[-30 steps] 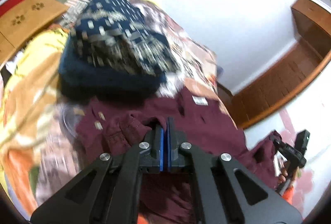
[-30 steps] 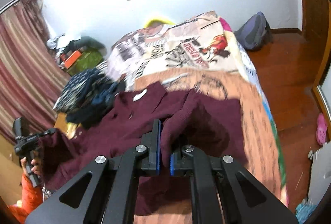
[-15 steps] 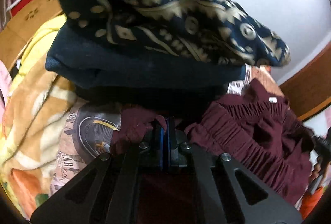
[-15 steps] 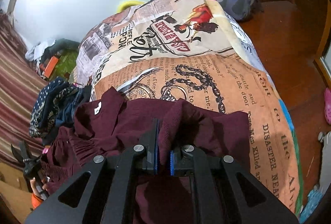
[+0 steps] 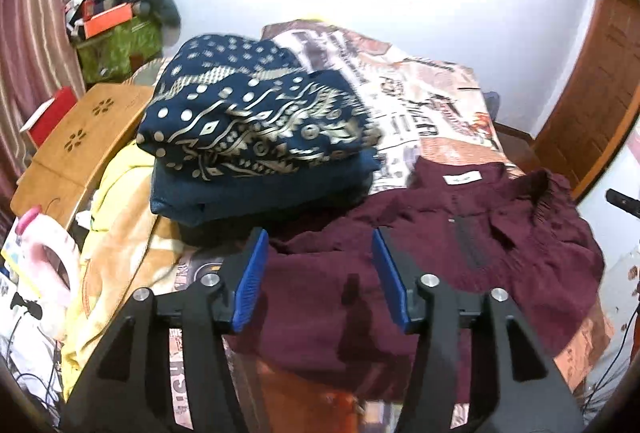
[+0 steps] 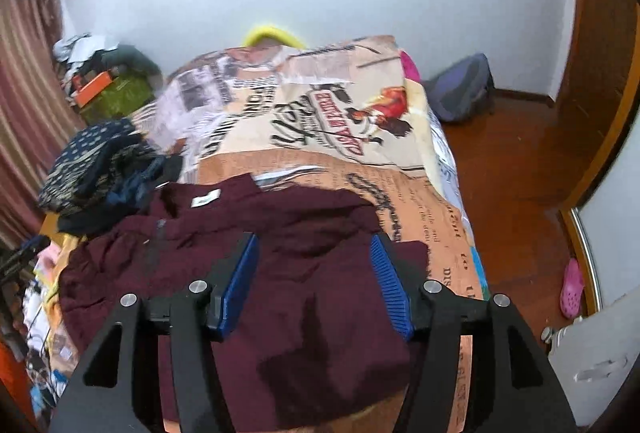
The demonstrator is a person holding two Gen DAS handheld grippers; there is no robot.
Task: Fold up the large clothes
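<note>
Left gripper (image 5: 318,277) and right gripper (image 6: 312,283): blue ribbed pads (image 5: 250,279) of each spread wide, nothing between them, both poised above the maroon, soft woven garment with white neck label (image 5: 440,265). The garment lies crumpled on the near part of the newspaper-print bedspread (image 6: 320,121), neck label toward the far side, a gathered cuff (image 5: 556,193) at its right edge in the left wrist view. Judged light, limp and non-slippery; it will drape and bunch, so each pinch should take a hem, shoulder seam or cuff, not a loose mid-panel. Far left: a stack of folded navy clothes, gold-patterned on top (image 5: 256,129), just beside the garment; a wooden side table (image 5: 80,129) beyond
</note>
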